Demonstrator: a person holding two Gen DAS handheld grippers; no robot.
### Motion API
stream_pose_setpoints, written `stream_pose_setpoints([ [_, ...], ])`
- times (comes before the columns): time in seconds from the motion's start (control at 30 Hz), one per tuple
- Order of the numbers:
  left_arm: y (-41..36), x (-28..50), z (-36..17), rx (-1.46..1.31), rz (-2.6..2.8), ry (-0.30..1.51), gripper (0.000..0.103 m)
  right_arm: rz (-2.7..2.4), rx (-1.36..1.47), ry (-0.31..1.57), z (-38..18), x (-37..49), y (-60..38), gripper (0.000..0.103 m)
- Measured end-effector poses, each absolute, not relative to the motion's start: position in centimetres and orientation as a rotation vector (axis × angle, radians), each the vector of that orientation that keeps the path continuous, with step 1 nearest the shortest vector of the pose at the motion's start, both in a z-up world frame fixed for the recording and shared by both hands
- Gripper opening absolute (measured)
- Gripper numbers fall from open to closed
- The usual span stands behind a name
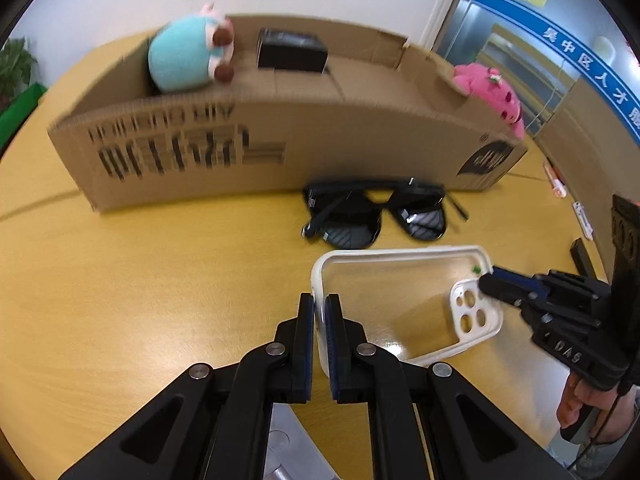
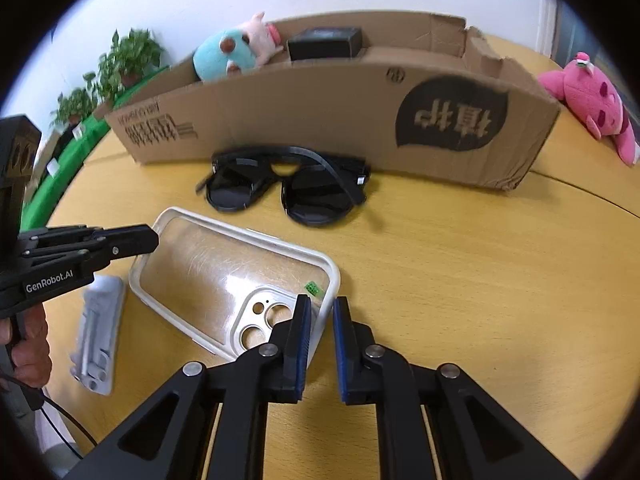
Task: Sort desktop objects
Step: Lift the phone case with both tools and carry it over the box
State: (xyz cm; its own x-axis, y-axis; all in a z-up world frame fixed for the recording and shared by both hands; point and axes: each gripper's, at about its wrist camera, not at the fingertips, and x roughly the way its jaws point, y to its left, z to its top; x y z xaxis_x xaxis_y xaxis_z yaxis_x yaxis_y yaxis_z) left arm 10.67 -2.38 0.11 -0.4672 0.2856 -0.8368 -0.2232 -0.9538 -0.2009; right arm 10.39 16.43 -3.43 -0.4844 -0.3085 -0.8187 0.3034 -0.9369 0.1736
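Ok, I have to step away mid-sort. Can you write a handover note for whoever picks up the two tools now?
Left tool: shut on the phone case at its plain end.
Right tool: shut on the case's camera end.
Done: blue plush and black box sit in the cardboard box.
Left: case, sunglasses, pink plush, all outside the cardboard box.

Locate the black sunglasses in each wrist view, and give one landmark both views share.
Left wrist view: the black plastic sunglasses lie right of centre on the wooden table, between the cardboard box and the clear white-rimmed phone case.
Right wrist view: the sunglasses lie just left of centre, folded, again in front of the box and beyond the case.
Shared landmark: the long brown cardboard box with black print directly behind them.
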Motion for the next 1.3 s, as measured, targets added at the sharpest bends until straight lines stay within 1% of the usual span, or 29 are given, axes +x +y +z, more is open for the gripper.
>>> stream_pose_setpoints([
  [0.2,-0.9,9.3,6.6,-1.188,2.501,-0.006,0.005,-2.582,1.131,-0.015,3.3,10.3,18.1,0.01],
  [0.37,1.4,6.0,11.5,-0.999,2.493,0.064,0.005,-2.691,1.024,0.009,7.4,8.3,19.9,0.01],
  [0.53,-0.5,2.7,14.0,-0.944,2.53,0.047,0.005,-2.704,0.943,0.062,10.0,5.3,18.9,0.01],
  [0.67,-4.3,0.2,15.0,-0.973,2.595,0.013,0.005,-2.628,0.916,0.041,10.7,1.5,16.1,0.01],
  [0.77,-7.6,-1.3,15.2,-1.018,2.664,0.0,0.005,-2.558,0.914,0.016,10.9,-0.5,13.3,0.01],
  [0.83,-9.6,-2.3,14.7,-1.067,2.693,-0.015,0.005,-2.518,0.918,0.031,10.6,-2.2,10.9,0.01],
  [0.93,-11.8,-4.1,13.2,-1.165,2.71,-0.019,0.005,-2.45,0.965,0.005,9.4,-4.6,7.8,0.01],
  [1.1,-13.2,-6.9,9.0,-1.359,2.677,0.029,0.005,-2.363,1.119,-0.029,5.7,-8.0,5.0,0.01],
  [1.2,-12.7,-7.8,6.4,-1.465,2.652,0.092,0.005,-2.325,1.233,0.009,2.9,-9.3,3.8,0.01],
  [1.3,-11.8,-8.2,4.3,-1.553,2.615,0.191,0.004,-2.275,1.339,-0.021,0.3,-9.9,4.0,0.01],
])
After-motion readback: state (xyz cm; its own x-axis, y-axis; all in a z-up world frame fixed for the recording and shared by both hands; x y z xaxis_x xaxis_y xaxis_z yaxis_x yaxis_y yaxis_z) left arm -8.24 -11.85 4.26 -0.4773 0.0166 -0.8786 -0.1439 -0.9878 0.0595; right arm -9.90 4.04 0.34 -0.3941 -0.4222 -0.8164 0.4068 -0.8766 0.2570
